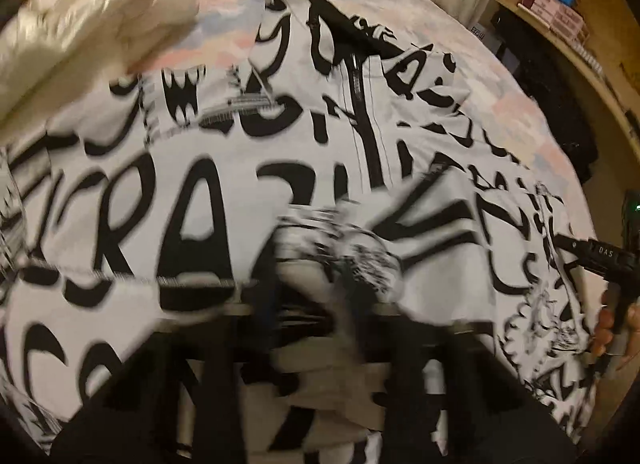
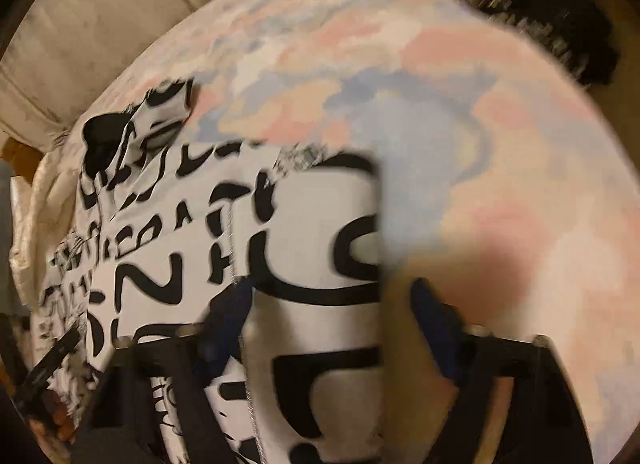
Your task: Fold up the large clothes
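A large white jacket with black graffiti lettering [image 1: 208, 192] lies spread on a bed, its black zip [image 1: 360, 104] running up the middle. My left gripper [image 1: 320, 304] is low over it, shut on a bunched fold of the jacket [image 1: 344, 248]; the view is blurred. In the right wrist view the jacket's straight edge [image 2: 320, 256] lies between the fingers of my right gripper [image 2: 332, 304], which stand wide apart with blue pads [image 2: 432, 316], one over the fabric and one over the bedspread. The right gripper [image 1: 600, 260] also shows in the left wrist view, at the jacket's right edge.
The bed has a pastel pink and blue cover [image 2: 480, 144]. A cream quilt or pillow [image 1: 80, 24] lies at the far left. A wooden shelf with boxes [image 1: 560, 12] stands to the right of the bed. A dark garment [image 2: 540, 24] lies at the bed's far edge.
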`<state>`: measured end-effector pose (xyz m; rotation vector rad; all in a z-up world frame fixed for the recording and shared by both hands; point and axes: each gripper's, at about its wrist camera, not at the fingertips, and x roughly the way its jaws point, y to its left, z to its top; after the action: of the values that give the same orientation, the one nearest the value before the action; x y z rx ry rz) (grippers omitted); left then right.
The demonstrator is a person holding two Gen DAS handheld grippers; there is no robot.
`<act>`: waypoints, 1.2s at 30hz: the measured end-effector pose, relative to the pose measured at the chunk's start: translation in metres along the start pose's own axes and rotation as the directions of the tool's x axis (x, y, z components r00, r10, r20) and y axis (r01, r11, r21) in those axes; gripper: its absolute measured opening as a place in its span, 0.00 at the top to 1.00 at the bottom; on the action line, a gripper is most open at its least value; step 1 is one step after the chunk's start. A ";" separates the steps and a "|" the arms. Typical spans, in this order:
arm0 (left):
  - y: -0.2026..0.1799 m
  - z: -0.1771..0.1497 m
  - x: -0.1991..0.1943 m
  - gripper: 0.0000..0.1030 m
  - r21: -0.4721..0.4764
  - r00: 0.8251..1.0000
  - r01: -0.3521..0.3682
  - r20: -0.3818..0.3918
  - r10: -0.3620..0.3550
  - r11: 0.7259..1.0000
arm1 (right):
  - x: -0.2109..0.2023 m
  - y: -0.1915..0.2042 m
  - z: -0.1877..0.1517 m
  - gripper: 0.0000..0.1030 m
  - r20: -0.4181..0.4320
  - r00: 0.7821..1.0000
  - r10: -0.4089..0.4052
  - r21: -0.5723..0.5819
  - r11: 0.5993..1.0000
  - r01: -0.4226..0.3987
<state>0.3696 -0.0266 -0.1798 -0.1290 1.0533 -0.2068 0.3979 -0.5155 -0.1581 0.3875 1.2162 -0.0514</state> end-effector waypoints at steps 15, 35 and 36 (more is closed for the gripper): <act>-0.007 -0.004 0.000 0.85 0.079 0.988 -0.147 0.047 0.144 0.986 | -0.027 0.021 0.005 0.63 0.166 0.956 -0.242 -0.075 0.964 0.257; -0.072 -0.048 -0.009 0.69 0.130 0.997 -0.077 0.003 0.077 0.989 | -0.008 0.154 -0.144 0.57 0.073 0.989 -0.127 -0.281 0.949 0.142; -0.071 -0.049 -0.010 0.69 0.129 0.997 -0.072 0.006 0.072 0.989 | -0.013 0.142 -0.145 0.59 0.097 0.979 -0.177 -0.267 0.944 0.197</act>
<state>0.3147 -0.0937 -0.1809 0.0261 1.0389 -0.2086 0.2973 -0.3390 -0.1511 0.0256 1.1666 -0.0579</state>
